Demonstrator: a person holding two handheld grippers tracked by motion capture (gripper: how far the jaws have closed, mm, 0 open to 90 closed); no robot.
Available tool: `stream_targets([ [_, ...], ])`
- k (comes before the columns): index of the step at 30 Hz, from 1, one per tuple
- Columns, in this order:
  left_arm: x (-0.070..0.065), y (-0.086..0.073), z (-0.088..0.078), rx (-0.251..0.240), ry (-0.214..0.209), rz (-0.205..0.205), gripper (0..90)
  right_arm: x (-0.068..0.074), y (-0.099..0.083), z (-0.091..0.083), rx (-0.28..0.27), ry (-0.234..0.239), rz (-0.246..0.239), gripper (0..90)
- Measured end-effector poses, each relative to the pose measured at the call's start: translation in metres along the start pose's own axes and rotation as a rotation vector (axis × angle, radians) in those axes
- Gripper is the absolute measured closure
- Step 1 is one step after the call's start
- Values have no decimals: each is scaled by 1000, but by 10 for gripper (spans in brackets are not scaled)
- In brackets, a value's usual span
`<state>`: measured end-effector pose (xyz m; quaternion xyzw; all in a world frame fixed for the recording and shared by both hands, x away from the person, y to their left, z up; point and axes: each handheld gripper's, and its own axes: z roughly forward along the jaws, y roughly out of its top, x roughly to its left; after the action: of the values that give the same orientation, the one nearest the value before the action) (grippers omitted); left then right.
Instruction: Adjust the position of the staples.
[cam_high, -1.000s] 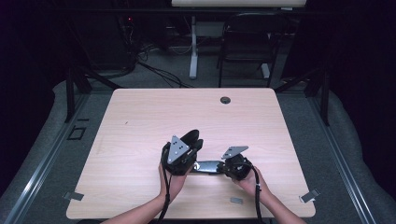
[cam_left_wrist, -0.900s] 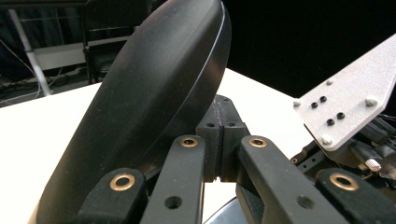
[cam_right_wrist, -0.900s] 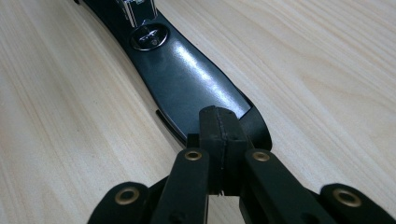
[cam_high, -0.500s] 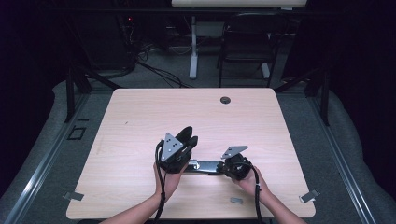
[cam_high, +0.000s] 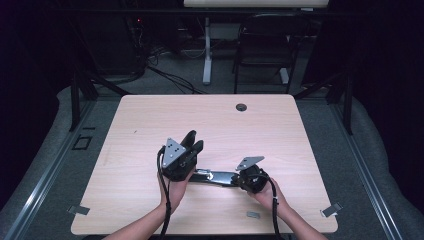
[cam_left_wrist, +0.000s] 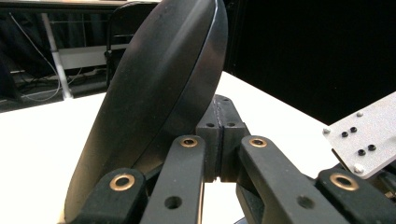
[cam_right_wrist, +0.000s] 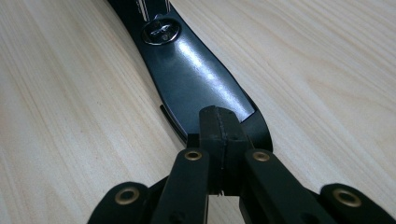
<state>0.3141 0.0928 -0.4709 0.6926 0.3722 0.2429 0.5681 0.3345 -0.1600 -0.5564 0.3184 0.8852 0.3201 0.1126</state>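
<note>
A black glossy hinged tool lies on the wooden table (cam_high: 150, 120). Its flat arm (cam_high: 215, 176) (cam_right_wrist: 196, 79) carries a silver pivot screw (cam_right_wrist: 161, 30). My right gripper (cam_high: 233, 179) (cam_right_wrist: 220, 116) is shut, its tips resting on the arm's near end. The tool's rounded black part (cam_high: 189, 140) (cam_left_wrist: 159, 79) stands raised and tilted, leaning against the left side of my left gripper (cam_high: 199, 146) (cam_left_wrist: 219, 107). The left gripper's jaws are shut, with nothing seen between the pads. The right gripper's grey plate (cam_left_wrist: 369, 135) shows at the right edge of the left gripper view.
A dark round grommet (cam_high: 241, 107) sits near the table's far edge. A small metal piece (cam_high: 253, 215) lies near the front edge, and metal brackets (cam_high: 331, 210) stick out at the front corners. A chair (cam_high: 262, 45) and cables lie beyond the table.
My left gripper has shifted left and slightly up, with the rounded black part tilting along beside it. The right gripper and the flat arm have stayed put.
</note>
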Motion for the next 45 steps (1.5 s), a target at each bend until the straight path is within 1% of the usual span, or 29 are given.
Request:
stream_targets([
  [6, 3, 2, -4, -7, 3, 6, 900, 0, 0, 0, -3, -4, 2, 900],
  [11, 7, 4, -8, -15, 11, -2, 900, 0, 0, 0, -3, -4, 2, 900],
  [15, 9, 5, -10, -17, 11, 1, 900, 0, 0, 0, -1, -4, 0, 900],
  [19, 10, 6, -12, -16, 15, 21, 900, 1, 0, 0, -4, -4, 1, 900],
  [25, 12, 7, -13, -17, 21, 21, 900, 1, 0, 0, 1, -8, -3, 900],
  [29, 13, 7, -15, -17, 26, 34, 900, 2, 1, 0, 4, -12, -5, 900],
  [33, 17, 7, -17, -20, 36, 31, 900, 2, 1, 0, 5, -11, -7, 900],
  [34, 17, 8, -18, -22, 44, 29, 900, 2, 1, 0, 5, -11, -7, 900],
  [36, 20, 8, -19, -32, 48, 22, 900, 2, 1, 0, 6, -13, -9, 900],
  [40, 24, 9, -23, -36, 53, 22, 897, 2, 1, 0, 4, -13, -11, 900],
  [43, 26, 9, -24, -36, 58, 25, 897, 2, 1, 0, 7, -13, -9, 900],
  [45, 26, 9, -24, -34, 58, 39, 894, 2, 1, 0, 5, -16, -12, 900],
])
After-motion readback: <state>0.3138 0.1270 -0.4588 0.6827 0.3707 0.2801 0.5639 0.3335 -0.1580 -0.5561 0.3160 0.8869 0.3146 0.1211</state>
